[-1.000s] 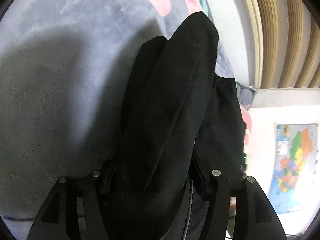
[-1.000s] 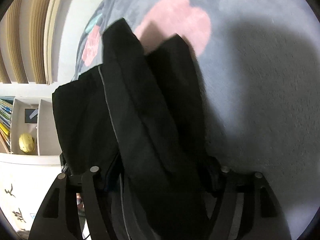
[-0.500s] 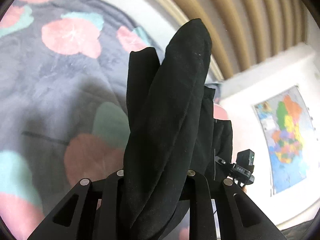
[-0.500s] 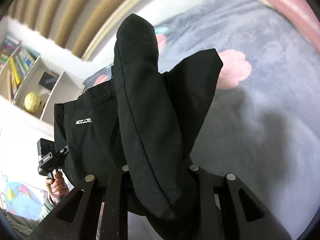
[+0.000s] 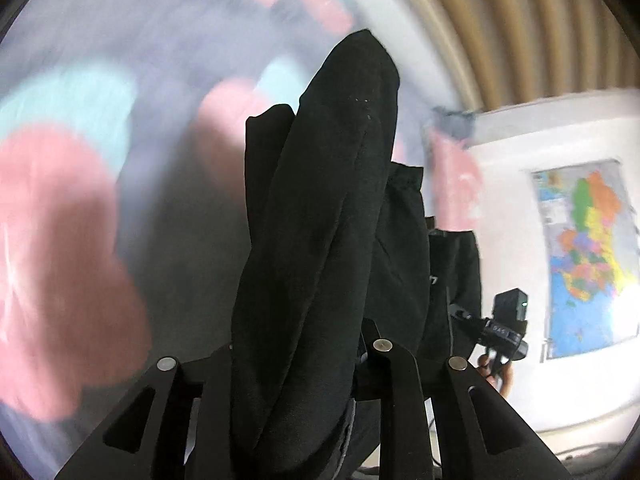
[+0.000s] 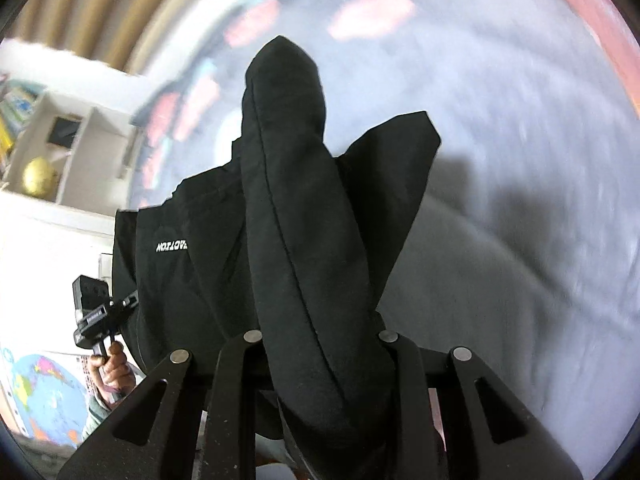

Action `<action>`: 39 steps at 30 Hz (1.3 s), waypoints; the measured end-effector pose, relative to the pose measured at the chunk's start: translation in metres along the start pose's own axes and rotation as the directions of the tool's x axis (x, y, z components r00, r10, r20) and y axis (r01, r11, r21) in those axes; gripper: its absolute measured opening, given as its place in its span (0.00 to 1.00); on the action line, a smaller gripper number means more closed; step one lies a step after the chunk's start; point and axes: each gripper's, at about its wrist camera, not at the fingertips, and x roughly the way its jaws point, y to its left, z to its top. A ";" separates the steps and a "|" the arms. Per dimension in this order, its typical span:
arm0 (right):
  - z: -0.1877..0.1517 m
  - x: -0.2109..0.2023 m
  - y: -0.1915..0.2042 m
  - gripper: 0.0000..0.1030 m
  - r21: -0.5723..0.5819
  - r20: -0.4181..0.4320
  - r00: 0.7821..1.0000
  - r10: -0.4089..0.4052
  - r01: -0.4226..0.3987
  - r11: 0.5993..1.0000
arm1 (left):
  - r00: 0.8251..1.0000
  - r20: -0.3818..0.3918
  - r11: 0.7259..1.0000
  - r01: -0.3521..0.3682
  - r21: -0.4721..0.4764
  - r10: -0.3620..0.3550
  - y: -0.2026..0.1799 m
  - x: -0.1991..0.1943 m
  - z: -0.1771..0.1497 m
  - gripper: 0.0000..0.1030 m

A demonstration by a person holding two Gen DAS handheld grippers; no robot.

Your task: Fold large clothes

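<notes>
Both pairs of jaws are clamped on black cloth. Starting at the left, the left gripper (image 5: 304, 360) pinches a thick bunched fold of the black garment (image 5: 320, 220) between its two fingers, and that fold stands up past the fingertips to a rounded top. Behind it lies the grey blanket (image 5: 120, 60) with pink and teal patches, blurred in this view. To the right of the fold, more of the garment hangs in a sheet, and beyond it the other gripper's handle shows, held in the person's right hand (image 5: 496, 368). A coloured wall map (image 5: 584, 256) hangs on the white wall at the far right.

In the right wrist view, the left hand (image 6: 112, 368) appears at the lower left, gripping its handle, with a white shelf (image 6: 80, 168) holding a yellow ball (image 6: 40, 176) above it. The garment (image 6: 192, 280) spans between, bearing small white lettering. The right gripper (image 6: 320, 340) holds another thick fold, seam running up its length, with a pointed flap spreading to the right over the grey blanket (image 6: 520, 160).
</notes>
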 end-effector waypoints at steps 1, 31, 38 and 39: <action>-0.001 0.003 -0.007 0.30 0.017 -0.002 1.000 -0.006 0.006 1.000 | 0.999 -0.012 0.999 -0.040 -0.034 0.040 0.015 0.009 -0.005 0.27; -0.071 0.078 0.070 0.57 -0.268 0.037 0.892 -0.450 0.443 0.856 | 0.932 0.006 0.890 -0.347 0.295 0.362 -0.092 0.099 -0.054 0.54; -0.069 0.107 0.054 0.58 -0.229 0.028 0.876 -0.482 0.475 0.850 | 0.902 0.040 0.859 -0.422 0.289 0.430 -0.084 0.121 -0.053 0.56; -0.070 0.106 0.054 0.58 -0.226 0.026 0.875 -0.484 0.477 0.850 | 0.901 0.042 0.856 -0.423 0.297 0.431 -0.082 0.119 -0.054 0.56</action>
